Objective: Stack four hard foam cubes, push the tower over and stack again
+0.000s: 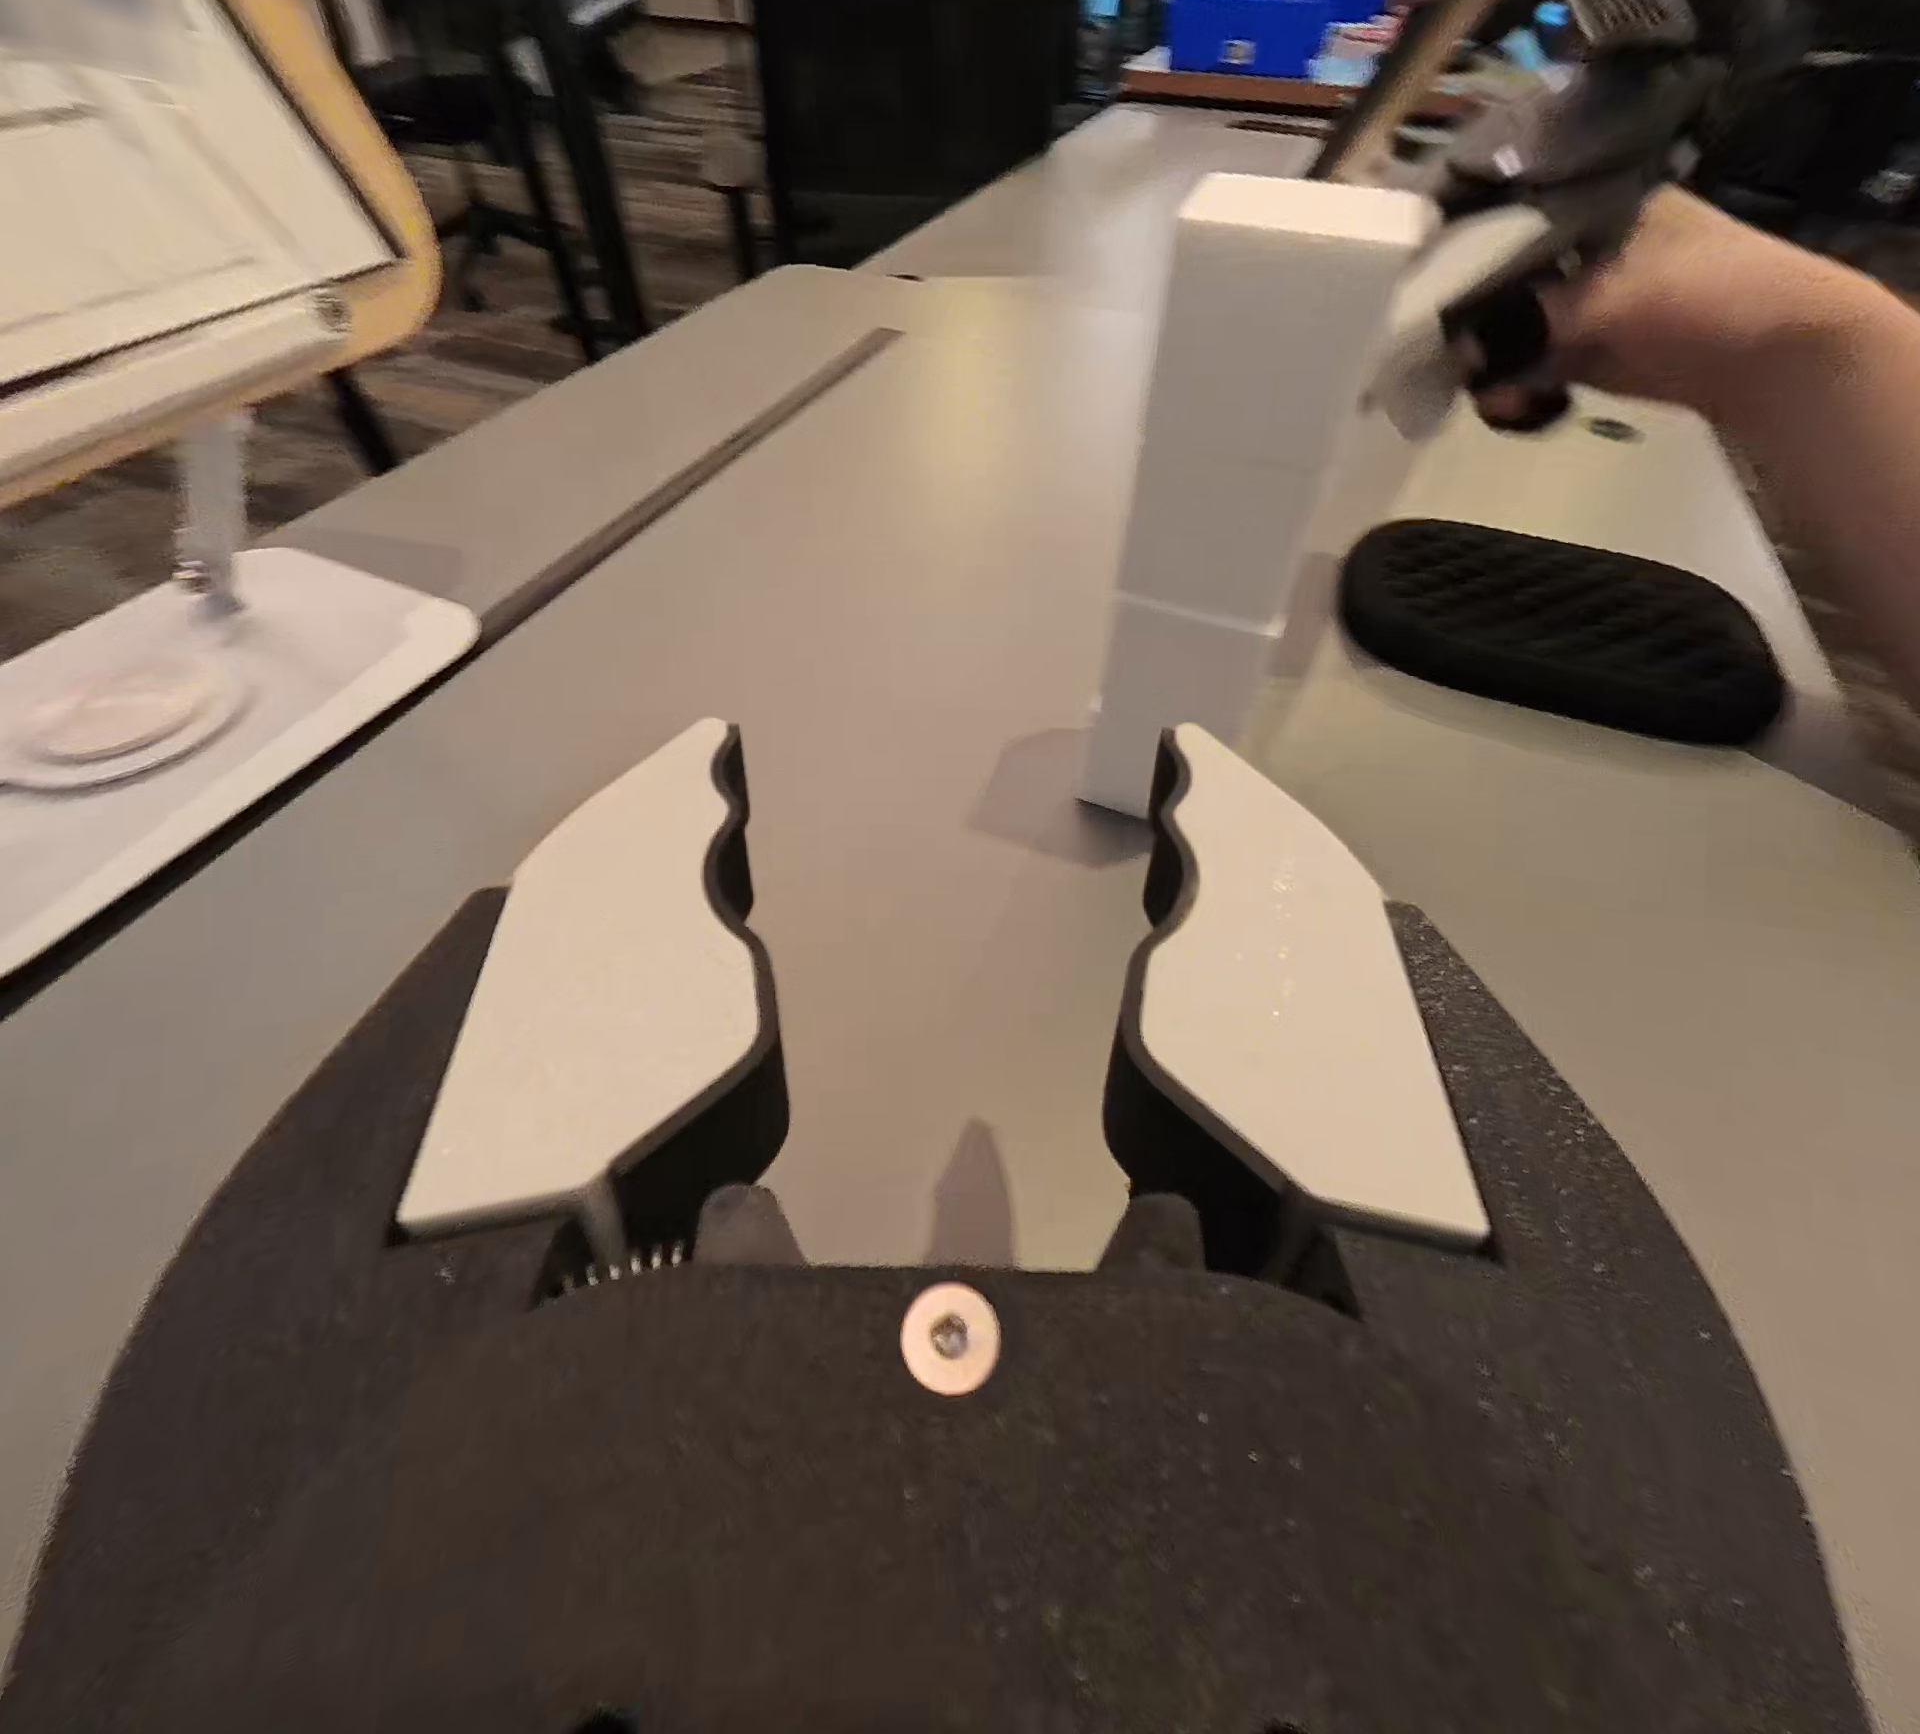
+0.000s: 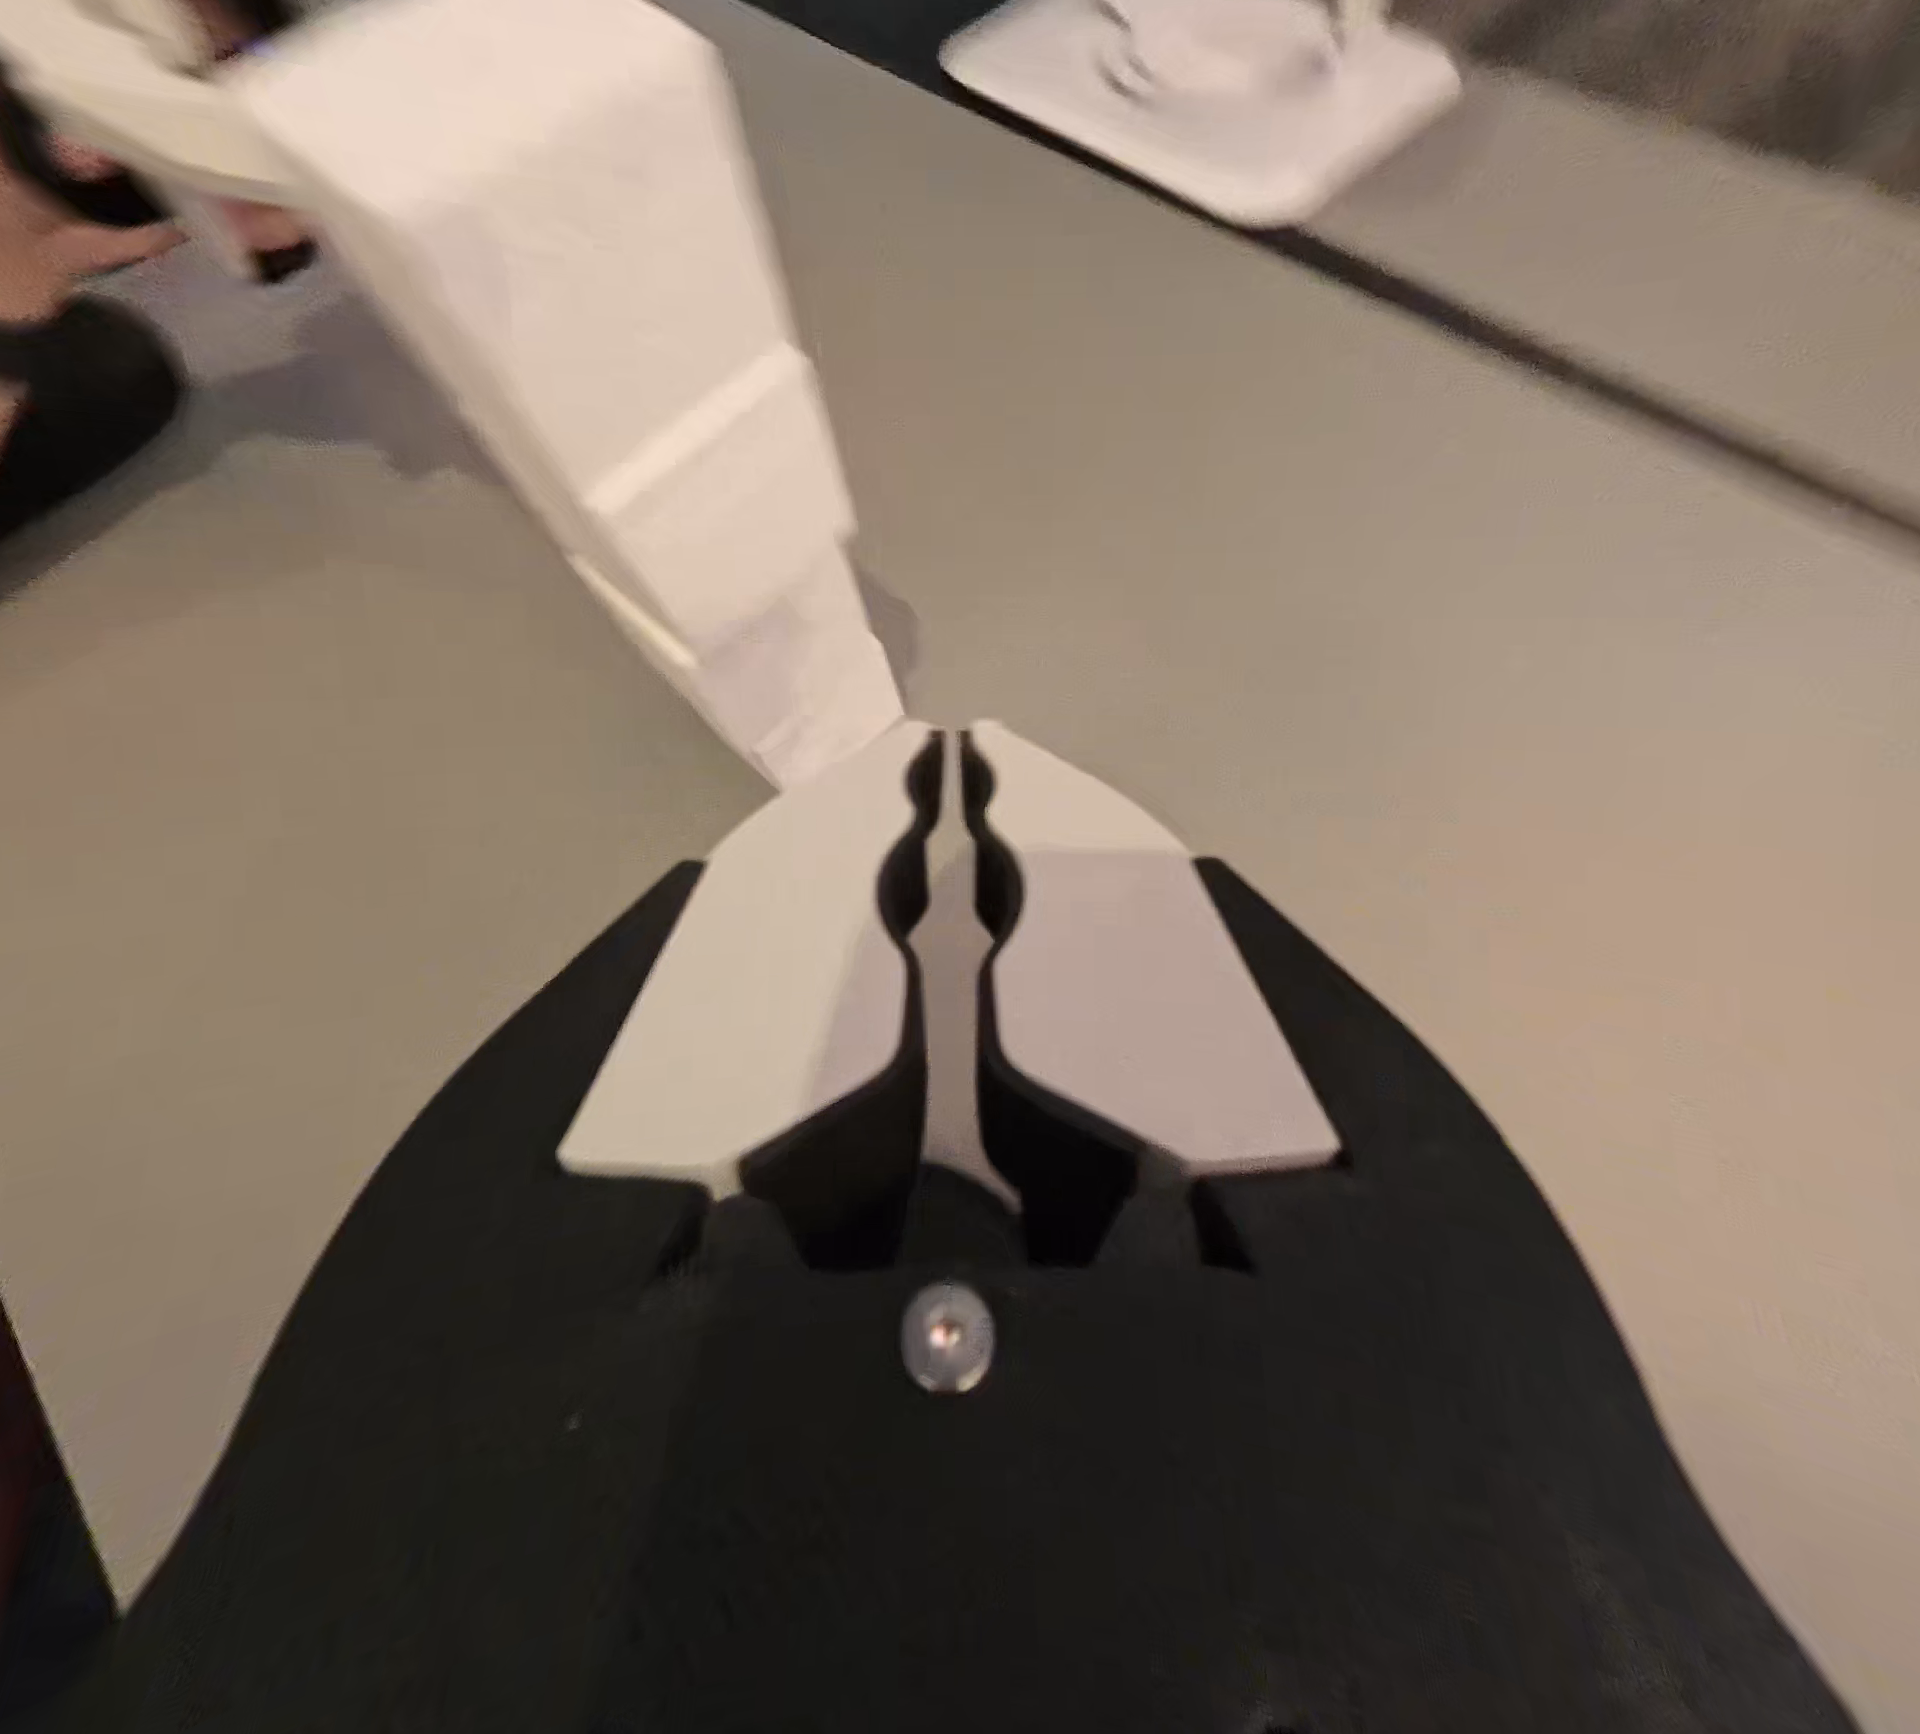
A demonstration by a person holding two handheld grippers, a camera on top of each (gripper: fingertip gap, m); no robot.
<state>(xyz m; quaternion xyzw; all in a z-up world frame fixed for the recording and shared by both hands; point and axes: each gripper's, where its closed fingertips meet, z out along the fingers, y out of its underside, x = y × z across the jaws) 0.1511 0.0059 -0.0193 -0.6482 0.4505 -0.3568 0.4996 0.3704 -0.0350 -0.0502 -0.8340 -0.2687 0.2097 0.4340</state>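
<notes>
At nine to ten o'clock in the left wrist view a wood-framed white board (image 1: 156,157) on a flat white stand base (image 1: 208,697) was cut off by the frame edge and smeared by motion blur; any marks on it could not be made out. The left gripper (image 1: 948,785), with pale grey fingers on a black body, was released, its jaws spread wide above the grey tabletop (image 1: 727,593) with nothing between them. At one o'clock stood the tower of four white hard foam cubes (image 1: 1236,479), upright on the table; its lowest cube was partly hidden behind the left gripper's right finger. At two o'clock the right gripper (image 1: 1423,334) was blurred, its tip at the tower's upper right side, though contact could not be judged; below it lay a black oval textured pad (image 1: 1558,630). A blue bin (image 1: 1247,32) in the background carried a small label too blurred to read.

In the right wrist view the right gripper (image 2: 948,734) was clenched, fingers nearly together and gripping nothing; the tower (image 2: 582,313) rose at eleven o'clock, its base hidden behind the fingertips.
</notes>
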